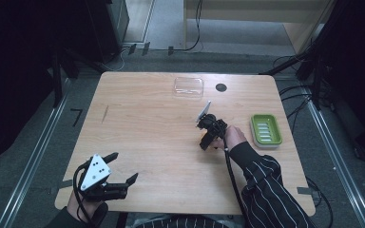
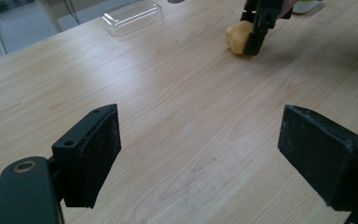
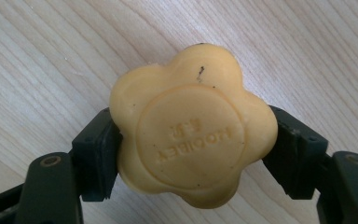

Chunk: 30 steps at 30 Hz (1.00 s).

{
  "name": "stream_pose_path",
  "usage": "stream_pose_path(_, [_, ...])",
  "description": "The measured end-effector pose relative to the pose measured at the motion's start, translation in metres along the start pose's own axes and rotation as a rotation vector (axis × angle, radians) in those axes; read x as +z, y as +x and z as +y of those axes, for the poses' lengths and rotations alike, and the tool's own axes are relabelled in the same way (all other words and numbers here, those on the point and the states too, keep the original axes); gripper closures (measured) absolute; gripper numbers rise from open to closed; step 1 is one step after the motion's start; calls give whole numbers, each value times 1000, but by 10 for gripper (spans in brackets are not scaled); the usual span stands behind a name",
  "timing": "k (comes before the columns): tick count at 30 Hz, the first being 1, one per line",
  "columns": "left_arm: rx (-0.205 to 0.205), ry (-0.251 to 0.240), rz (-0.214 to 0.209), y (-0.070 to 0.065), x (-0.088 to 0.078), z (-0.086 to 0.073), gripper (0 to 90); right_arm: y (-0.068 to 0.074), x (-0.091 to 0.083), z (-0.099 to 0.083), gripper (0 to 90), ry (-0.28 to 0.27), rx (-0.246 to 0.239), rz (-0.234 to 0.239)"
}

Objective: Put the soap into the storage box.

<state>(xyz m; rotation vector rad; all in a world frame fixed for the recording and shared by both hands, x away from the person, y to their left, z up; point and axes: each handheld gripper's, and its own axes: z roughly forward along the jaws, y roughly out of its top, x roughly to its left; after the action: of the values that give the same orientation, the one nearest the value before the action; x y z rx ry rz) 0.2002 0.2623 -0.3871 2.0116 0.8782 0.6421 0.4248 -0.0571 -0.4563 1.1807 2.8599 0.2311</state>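
Wooden surface (image 1: 161,142), pale grain, carries everything. On its near-left corner rest the left tongs (image 1: 123,167), held in a gloved hand (image 1: 86,209), w/ the grey three-cornered plate on top. Jaws spread wide, nothing between them; in the left gripper view just bare wood lies betw. the two black pads (image 2: 98,154).

Right tongs (image 1: 203,142) sit well apart from the left ones, toward the right half of the surface, held by a hand (image 1: 234,137) coming out of a striped sleeve (image 1: 266,190), cable trailing back along the arm.

Green soap dish (image 1: 265,129) lies just right of the right tongs, near the surface's right edge. Clear plastic lid (image 1: 188,87) sits beyond the right tongs, at the far edge, w/ a small dark round hole (image 1: 221,87) beside it.

Yellow flower-shaped soap (image 3: 193,126) is pinched by the right tongs: a pad presses each side, embossed round face toward the camera, a few dark specks on it. From the left gripper view the soap (image 2: 239,38) sits low at the wood; touching or just above, can't tell.
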Motion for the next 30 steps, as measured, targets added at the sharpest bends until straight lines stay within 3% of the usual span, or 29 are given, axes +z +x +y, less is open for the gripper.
stream_pose_path(16, [3,-1,-2,0,2,1,136,-5,-7,-14,283,4,10,-21])
stream_pose_path(30, [5,1,-16,2,7,3,136,-20,-13,-26,283,0,43,-38])
